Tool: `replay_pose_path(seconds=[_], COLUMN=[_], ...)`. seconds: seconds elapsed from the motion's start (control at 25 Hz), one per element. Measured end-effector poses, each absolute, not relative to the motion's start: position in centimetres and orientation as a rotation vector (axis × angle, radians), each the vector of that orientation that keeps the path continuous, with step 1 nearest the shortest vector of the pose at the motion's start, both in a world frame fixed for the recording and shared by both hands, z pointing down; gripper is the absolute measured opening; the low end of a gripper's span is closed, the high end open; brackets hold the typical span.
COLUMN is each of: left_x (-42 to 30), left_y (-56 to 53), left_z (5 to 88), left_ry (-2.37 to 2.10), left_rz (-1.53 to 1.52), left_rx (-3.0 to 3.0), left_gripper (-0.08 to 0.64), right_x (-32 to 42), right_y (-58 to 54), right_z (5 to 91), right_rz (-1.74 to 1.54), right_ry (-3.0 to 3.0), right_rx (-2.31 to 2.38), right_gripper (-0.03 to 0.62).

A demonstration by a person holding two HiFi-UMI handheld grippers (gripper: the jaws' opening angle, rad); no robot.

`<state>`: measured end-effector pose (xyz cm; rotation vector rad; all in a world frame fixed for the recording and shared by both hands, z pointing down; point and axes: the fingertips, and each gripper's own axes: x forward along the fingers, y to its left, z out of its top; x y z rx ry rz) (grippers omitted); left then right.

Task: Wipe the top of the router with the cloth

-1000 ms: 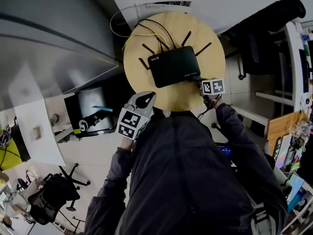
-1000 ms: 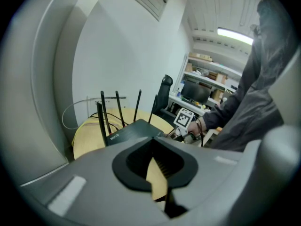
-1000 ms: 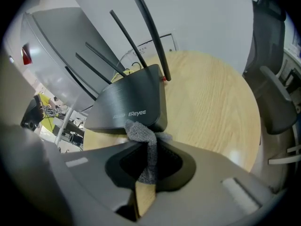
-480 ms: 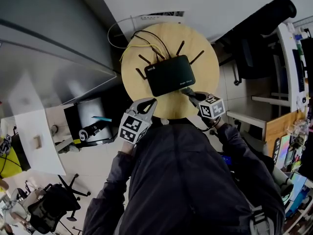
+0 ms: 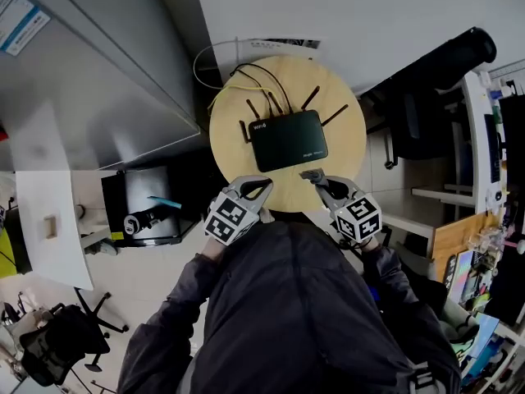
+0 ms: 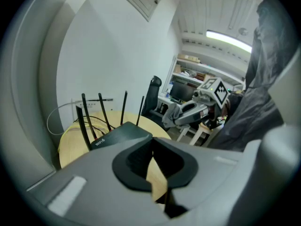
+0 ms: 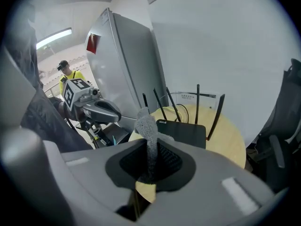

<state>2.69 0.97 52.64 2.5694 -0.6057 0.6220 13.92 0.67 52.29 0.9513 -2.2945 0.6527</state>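
The black router (image 5: 288,139) lies flat in the middle of a round wooden table (image 5: 344,113), its antennas pointing to the far side. My right gripper (image 5: 315,177) is over the table's near edge, just short of the router's front right corner. It is shut on a grey cloth (image 7: 147,134) that sticks up between the jaws. My left gripper (image 5: 261,185) hovers at the near edge too, in front of the router's left half, shut with nothing in it. In the left gripper view the router (image 6: 121,133) lies just beyond the left gripper (image 6: 153,173).
Yellow and black cables (image 5: 242,74) trail off the table's far left side. A tall grey cabinet (image 5: 98,72) stands at the left. A black office chair (image 5: 431,76) is at the right. A low black unit (image 5: 152,203) sits beside the table at lower left.
The right gripper, with the cloth, has drawn back from the router's front right corner toward the body. The left gripper has stayed at the table's near edge.
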Motion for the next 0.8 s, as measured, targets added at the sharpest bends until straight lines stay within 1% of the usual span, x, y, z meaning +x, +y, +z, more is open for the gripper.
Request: replay_pose_path(seconds=[0.8], left_x=[0.2], left_y=[1.8], left_z=[52.8], left_ry=[-0.591], left_rz=[0.578], left_rx=[2.571], left_gripper=[0.000], right_x=[11.2], right_y=[1.4], right_z=[52.2], right_rz=[0.650], right_ry=[-2.277], right_rx=[0.951], right_gripper=[0.031])
